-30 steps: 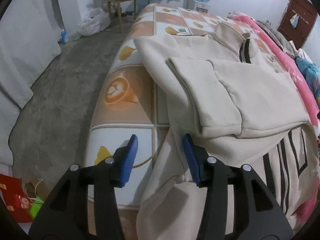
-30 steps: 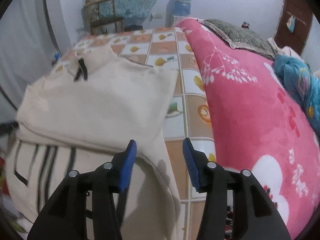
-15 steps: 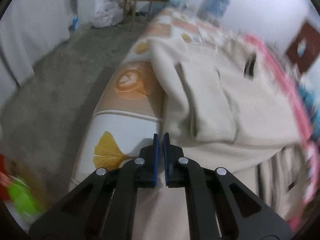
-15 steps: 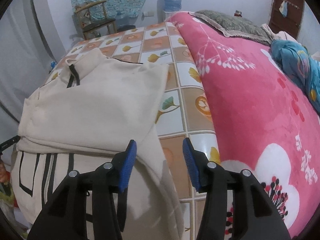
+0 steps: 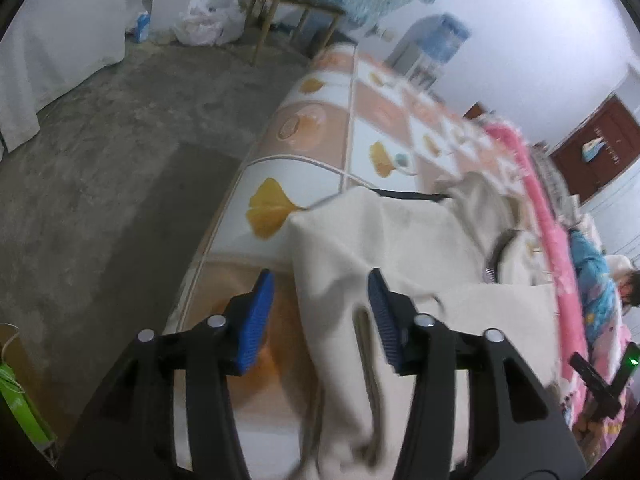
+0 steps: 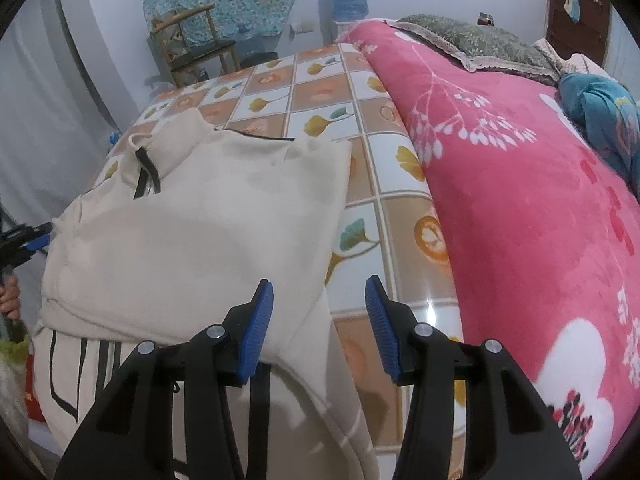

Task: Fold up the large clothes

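**Desk:** What's the picture?

**Photographer:** A cream zip jacket (image 6: 192, 240), partly folded, lies across the checked sheet of a bed (image 6: 360, 92), its striped lower part hanging off the near edge. A pink blanket (image 6: 520, 200) takes up the bed's far side.

**Desk:** And the tools?

**Photographer:** The left hand-held gripper (image 5: 320, 316) is over the jacket's folded side edge, jaws opening; cloth lies between the blue pads but they don't press on it. The right hand-held gripper (image 6: 318, 324) hangs with jaws apart over the jacket's other edge, gripping nothing, one pad above the fabric and one above the sheet.

**Desk:** How will it handle?

**Photographer:** Soft, thick fleece by the look of it — limp, bulky, not fragile (the zip and collar are the only firm parts). It should sag and drag rather than slide. I'd pinch a doubled edge or a corner at each side — a single layer would likely peel away from the fold.
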### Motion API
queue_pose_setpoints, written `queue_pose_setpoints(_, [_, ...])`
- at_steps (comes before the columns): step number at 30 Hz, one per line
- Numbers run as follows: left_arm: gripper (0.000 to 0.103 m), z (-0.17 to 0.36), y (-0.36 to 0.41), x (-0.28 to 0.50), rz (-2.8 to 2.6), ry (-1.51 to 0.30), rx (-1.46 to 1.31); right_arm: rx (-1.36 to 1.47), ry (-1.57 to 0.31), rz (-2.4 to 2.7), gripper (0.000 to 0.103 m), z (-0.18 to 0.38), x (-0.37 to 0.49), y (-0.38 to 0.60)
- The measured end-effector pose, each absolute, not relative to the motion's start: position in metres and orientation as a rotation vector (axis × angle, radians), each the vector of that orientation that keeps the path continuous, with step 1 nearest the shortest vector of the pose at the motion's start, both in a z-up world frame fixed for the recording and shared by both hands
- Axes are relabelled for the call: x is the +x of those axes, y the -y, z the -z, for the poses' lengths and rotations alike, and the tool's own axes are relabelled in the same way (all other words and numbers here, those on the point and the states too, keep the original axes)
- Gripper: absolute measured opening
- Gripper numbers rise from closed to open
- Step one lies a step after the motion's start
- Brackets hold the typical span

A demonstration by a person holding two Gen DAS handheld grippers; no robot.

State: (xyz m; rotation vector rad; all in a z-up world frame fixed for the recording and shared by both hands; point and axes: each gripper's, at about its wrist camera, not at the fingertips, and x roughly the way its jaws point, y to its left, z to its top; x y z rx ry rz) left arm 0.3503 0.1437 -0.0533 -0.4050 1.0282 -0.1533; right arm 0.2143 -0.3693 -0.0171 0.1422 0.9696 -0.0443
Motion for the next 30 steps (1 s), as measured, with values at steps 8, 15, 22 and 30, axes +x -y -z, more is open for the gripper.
queue_pose_setpoints(8, [0.006,0.054,-0.134,0.37,0.168,-0.969,-0.317,0.132,-0.991,0.066,0.047,0.028,0.223,0.373])
queue_pose_setpoints(15, [0.033,0.043,-0.157,0.345,0.101,-0.865,-0.368,0.167,-1.005,0.063,0.047,0.033,0.222,0.378])
queue_pose_setpoints(22, [0.035,0.039,-0.104,0.31,0.28,-0.968,-0.186,0.175,-0.995,0.051,0.047,0.03,0.214,0.377])
queue_pose_setpoints(30, [0.033,0.066,-0.086,0.315,0.183,-1.028,-0.118,0.163,-0.969,0.054,0.047,0.02,0.196,0.377])
